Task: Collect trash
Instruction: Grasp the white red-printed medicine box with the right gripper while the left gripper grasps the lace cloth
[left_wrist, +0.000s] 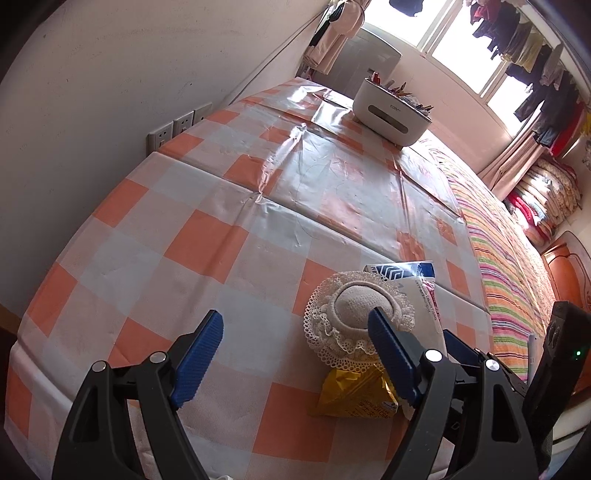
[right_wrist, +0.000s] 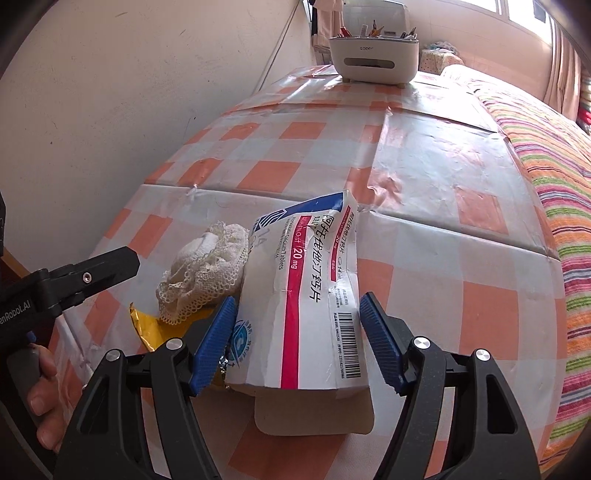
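Note:
A crushed white medicine box (right_wrist: 306, 295) with a red stripe lies on the checked tablecloth, between the open blue fingers of my right gripper (right_wrist: 298, 314). Left of it sit a cream lace hat-shaped piece (right_wrist: 203, 269) and a yellow foil wrapper (right_wrist: 155, 328). In the left wrist view the lace piece (left_wrist: 354, 317) sits on the yellow wrapper (left_wrist: 354, 395), with the box (left_wrist: 410, 280) behind. My left gripper (left_wrist: 295, 325) is open and empty, its right finger over the lace piece.
A white desktop bin (right_wrist: 373, 59) with scraps in it stands at the far end of the table; it also shows in the left wrist view (left_wrist: 391, 114). A striped bedspread (right_wrist: 561, 206) lies to the right. Wall sockets (left_wrist: 177, 125) are on the left wall.

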